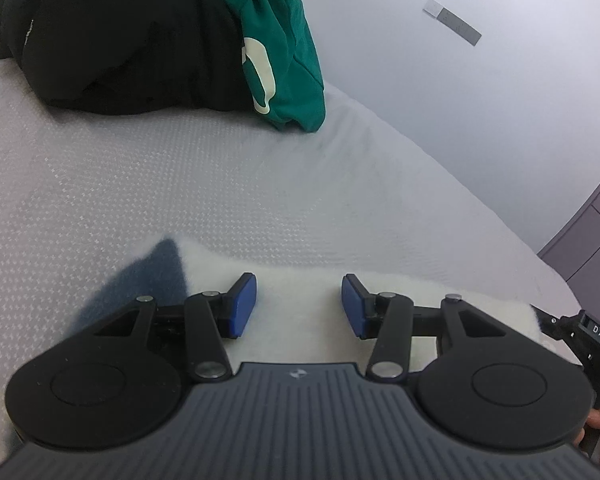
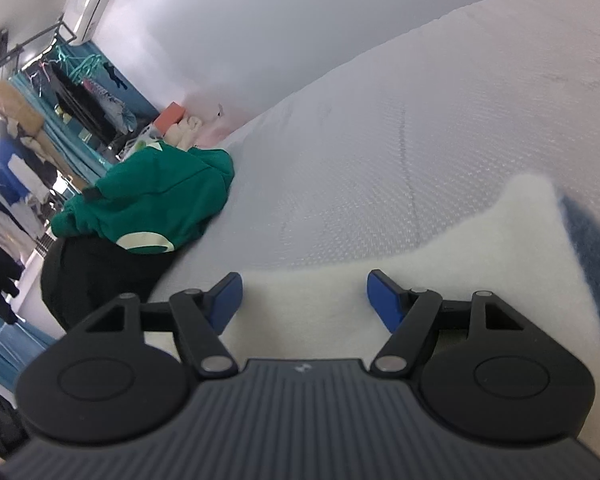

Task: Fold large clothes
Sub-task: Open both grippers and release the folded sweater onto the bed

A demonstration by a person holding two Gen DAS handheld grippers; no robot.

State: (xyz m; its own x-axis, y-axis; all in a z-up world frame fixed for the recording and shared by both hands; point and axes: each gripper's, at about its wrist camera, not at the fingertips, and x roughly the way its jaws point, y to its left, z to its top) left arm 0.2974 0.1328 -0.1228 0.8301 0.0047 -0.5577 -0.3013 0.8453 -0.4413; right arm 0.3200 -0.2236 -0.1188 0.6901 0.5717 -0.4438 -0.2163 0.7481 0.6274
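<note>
The bed (image 1: pixel 180 184) wears a white woven cover with a fine raised dimple pattern, matt. On it lies a fuzzy, fleecy white garment (image 1: pixel 300 304) with a blue-grey patch (image 1: pixel 156 276). The green sweatshirt (image 1: pixel 284 52) is soft cloth; the black clothing (image 1: pixel 120 48) is matt cloth. The left tongs (image 1: pixel 299 305) and right tongs (image 2: pixel 304 300) are matt black plastic with ribbed bodies, smooth blue pads and bare metal pivot pins.

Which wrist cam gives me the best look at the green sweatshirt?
Right wrist: the green sweatshirt shows more fully, heaped atop the black garment. The left wrist view shows only a hanging side of it, top cropped, beside the black garment.
</note>
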